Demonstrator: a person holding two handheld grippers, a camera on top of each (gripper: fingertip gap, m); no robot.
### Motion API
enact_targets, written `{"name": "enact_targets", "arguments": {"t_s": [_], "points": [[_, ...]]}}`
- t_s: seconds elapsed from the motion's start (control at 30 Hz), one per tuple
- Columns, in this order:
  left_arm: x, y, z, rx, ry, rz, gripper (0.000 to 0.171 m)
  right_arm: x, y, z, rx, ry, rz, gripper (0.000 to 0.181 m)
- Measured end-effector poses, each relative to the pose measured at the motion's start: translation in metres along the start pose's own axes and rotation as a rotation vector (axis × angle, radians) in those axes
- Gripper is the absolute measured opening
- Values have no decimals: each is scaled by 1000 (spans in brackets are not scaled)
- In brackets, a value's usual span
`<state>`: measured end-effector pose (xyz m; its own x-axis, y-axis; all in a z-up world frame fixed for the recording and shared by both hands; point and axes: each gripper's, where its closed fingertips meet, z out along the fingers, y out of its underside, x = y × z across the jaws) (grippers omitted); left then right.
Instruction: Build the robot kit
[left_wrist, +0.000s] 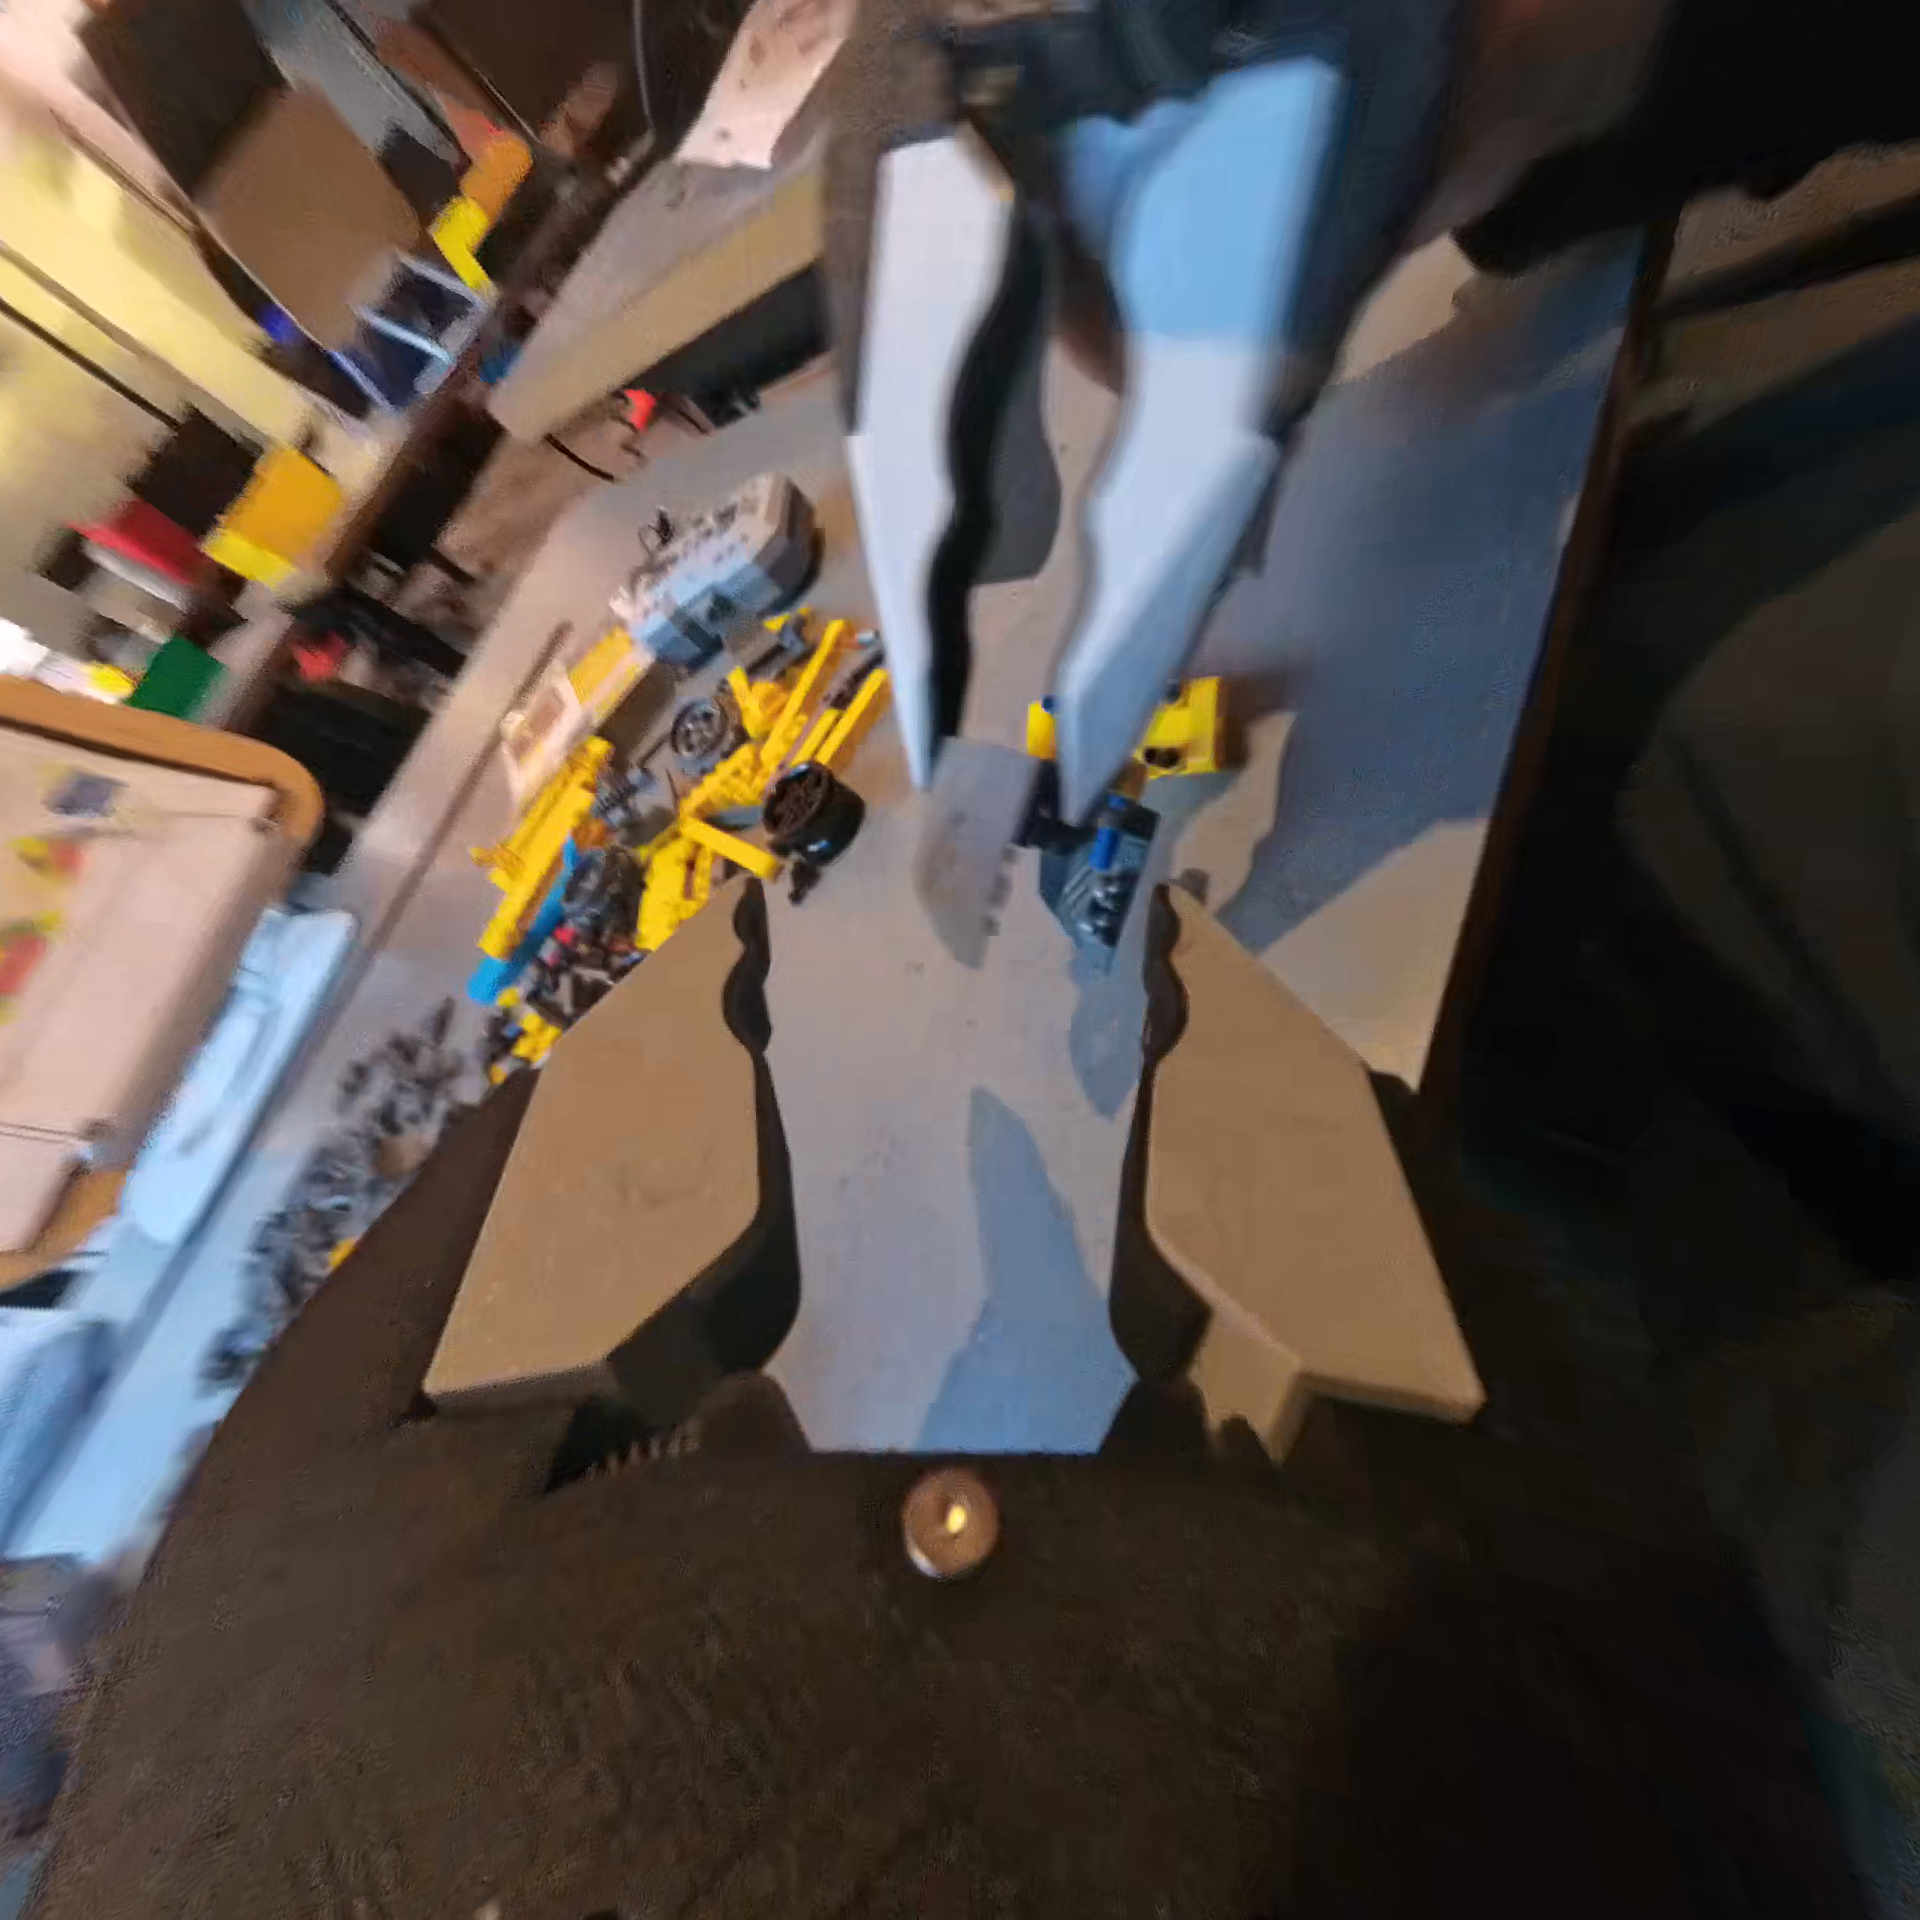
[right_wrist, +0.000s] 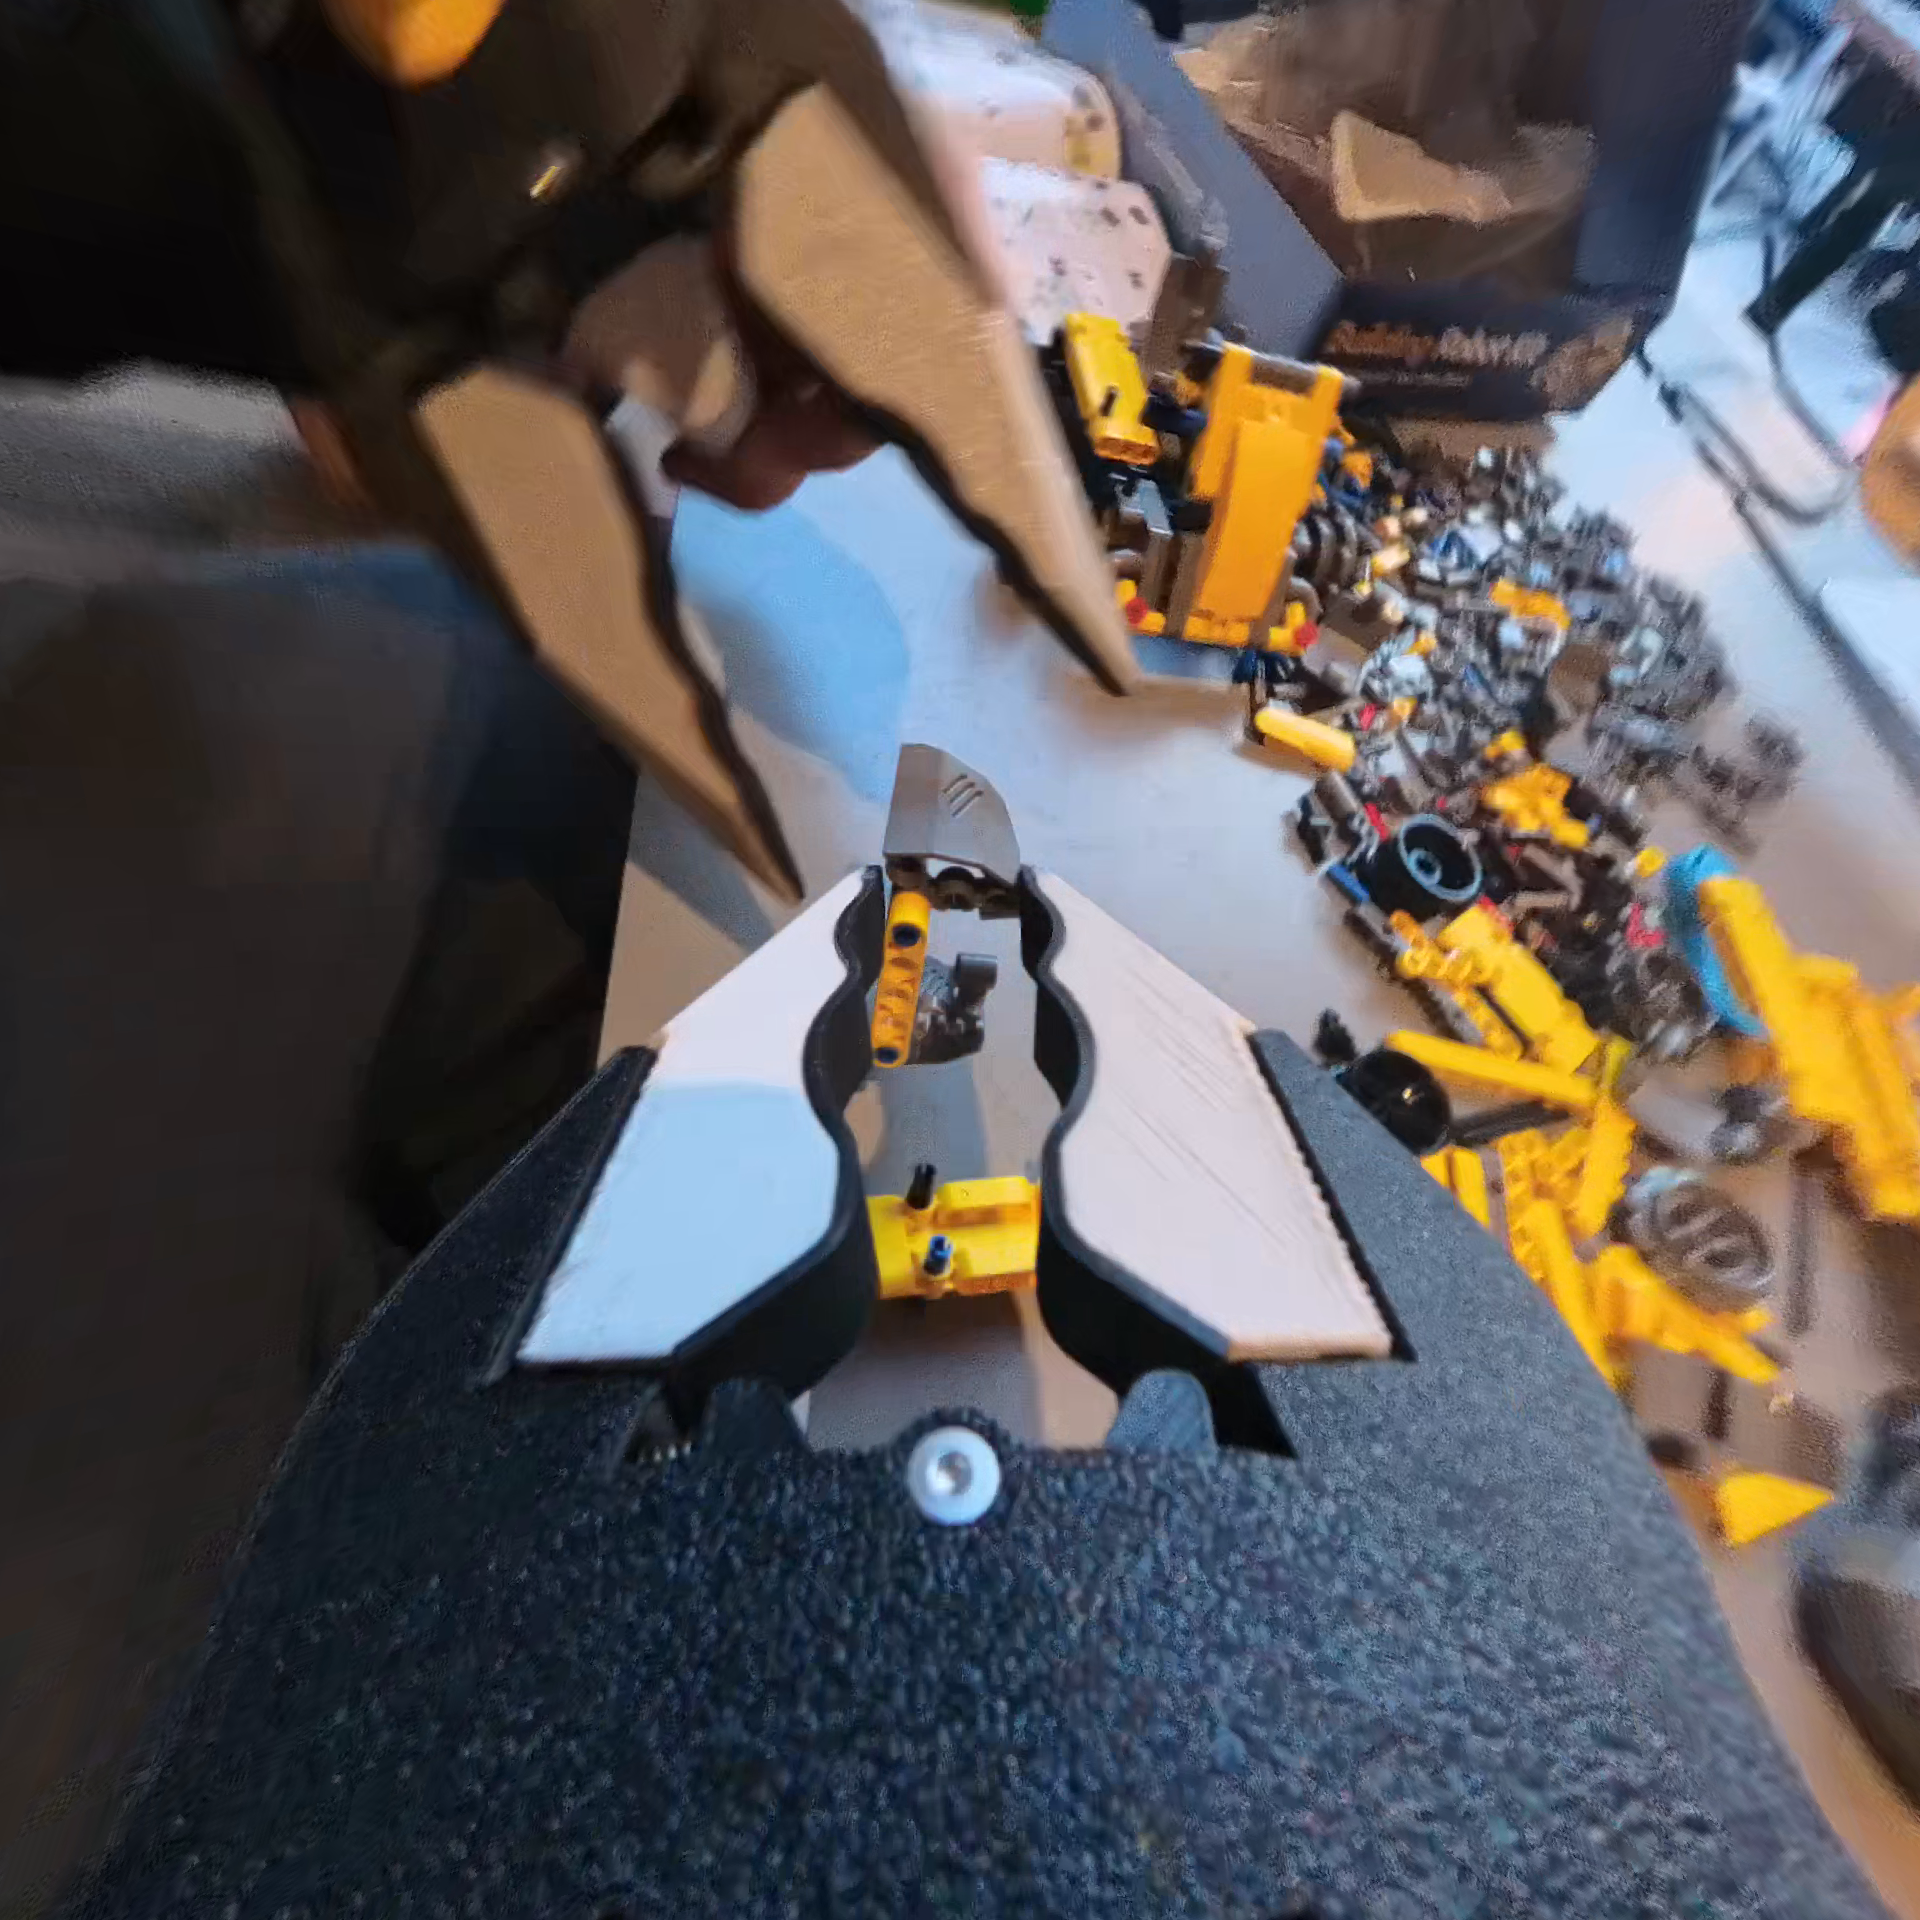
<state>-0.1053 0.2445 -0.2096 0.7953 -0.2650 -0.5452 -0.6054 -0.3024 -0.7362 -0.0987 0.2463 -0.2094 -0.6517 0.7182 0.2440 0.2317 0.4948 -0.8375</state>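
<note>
Right gripper (right_wrist: 945, 883): jaws closed to a narrow gap, tips pinching a small build (right_wrist: 951, 821), a grey curved panel on black connectors. A yellow beam (right_wrist: 899, 977) hangs off it back into the gap between the jaws. Grip is at the very tips only. The build sits low over the surface (right_wrist: 1091, 790), close to its near edge; can't tell if it's touching.

Left gripper (left_wrist: 961, 904): jaws wide open, empty, tips just short of the build.

Risks, as I read it:
- Tip-only pinch on a thin connector row. Any side load from the left jaws could pivot the build or pop it out.
- The beam looks to hang by one end, so a knock could swing it or pull it off.
- Open left tips sit close to the right tips, so a misaligned close would hit them instead of the part.
- The edge is just beside the build, so a dropped part may go off the surface.
- A yellow block (right_wrist: 956, 1236) lies under the right jaws, further back. It could be dragged if they dip.
- The parts pile (right_wrist: 1558, 935) and wheel (right_wrist: 1429, 868) are well apart to the side. Low risk.

Pose: right gripper pitched down at the surface, jaws level across. Left gripper faces it from the opposite side, also nose-down, slightly rolled. Both views are blurred, so fine contact is unclear.
</note>
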Motion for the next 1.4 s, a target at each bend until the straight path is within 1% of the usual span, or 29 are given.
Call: {"name": "enact_targets", "arguments": {"t_s": [0.03, 0.07, 0.1, 0.13, 0.2, 0.23, 0.27, 0.3, 0.37, 0.43, 0.47, 0.53, 0.6, 0.63, 0.67, 0.7, 0.77, 0.83, 0.87, 0.93, 1.0, 1.07, 1.13, 1.2, 1.3, 1.33, 1.4], "points": [[0, -1, -3, 1, 48, -51, 70, -7, 1, 4, -29, 16, -84, 25], [6, -1, -5, -2, 121, -81, 62, -12, 3, 8, -68, 35, -168, 26], [15, 0, -6, -13, 195, -89, 53, -17, 5, 12, -98, 61, -251, 26], [21, 3, -6, -32, 235, -83, 49, -22, 5, 15, -110, 74, -326, 26], [31, 12, -4, -58, 280, -60, 40, -28, 7, 18, -134, 89, -388, 25], [35, 15, -3, -66, 296, -60, 37, -29, 9, 19, -143, 83, -391, 26], [38, 17, -3, -73, 308, -50, 29, -31, 10, 18, -141, 73, -388, 26], [38, 18, -3, -73, 296, -25, 29, -31, 10, 16, -137, 61, -375, 26], [31, 20, -1, -83, 214, 88, 29, -28, 12, 13, -134, 59, -346, 26], [22, 24, 1, -98, 94, 245, 29, -29, 16, 10, -134, 40, -316, 34], [22, 24, 1, -88, 59, 306, 29, -30, 17, 9, -127, 19, -281, 38], [31, 25, 2, -70, 59, 366, 29, -30, 19, 8, -102, -25, -187, 43], [40, 32, 4, -88, 88, 370, 36, -24, 22, 8, -102, -43, -83, 49], [41, 33, 3, -97, 92, 344, 34, -24, 23, 8, -103, -65, -37, 54], [42, 33, 1, -108, 115, 307, 35, -24, 21, 8, -93, -89, -3, 54], [43, 32, -1, -112, 141, 264, 42, -25, 20, 7, -81, -104, 29, 53], [37, 30, -6, -120, 165, 184, 68, -24, 20, 7, -82, -123, 73, 54], [28, 30, -7, -147, 163, 72, 75, -19, 26, 4, -103, -114, 77, 54], [28, 30, -7, -163, 192, 12, 83, -16, 30, -1, -123, -115, 75, 53], [20, 32, -1, -198, 175, -100, 86, -8, 40, -14, -163, -105, 92, 52], [15, 39, 9, -247, 174, -172, 80, -1, 49, -30, -193, -108, 157, 54], [20, 47, 18, -289, 253, -191, 77, 4, 56, -41, -214, -105, 221, 63], [29, 45, 20, -286, 389, -178, 56, 3, 65, -45, -242, -116, 267, 74], [30, 46, 21, -293, 478, -104, 56, 1, 73, -42, -263, -109, 276, 78], [30, 45, 20, -292, 603, 87, 56, 1, 84, -32, -285, -108, 292, 86], [32, 45, 20, -299, 651, 137, 56, 3, 85, -29, -283, -106, 304, 90], [33, 43, 22, -318, 707, 224, 58, 5, 84, -22, -256, -109, 332, 91]]}}
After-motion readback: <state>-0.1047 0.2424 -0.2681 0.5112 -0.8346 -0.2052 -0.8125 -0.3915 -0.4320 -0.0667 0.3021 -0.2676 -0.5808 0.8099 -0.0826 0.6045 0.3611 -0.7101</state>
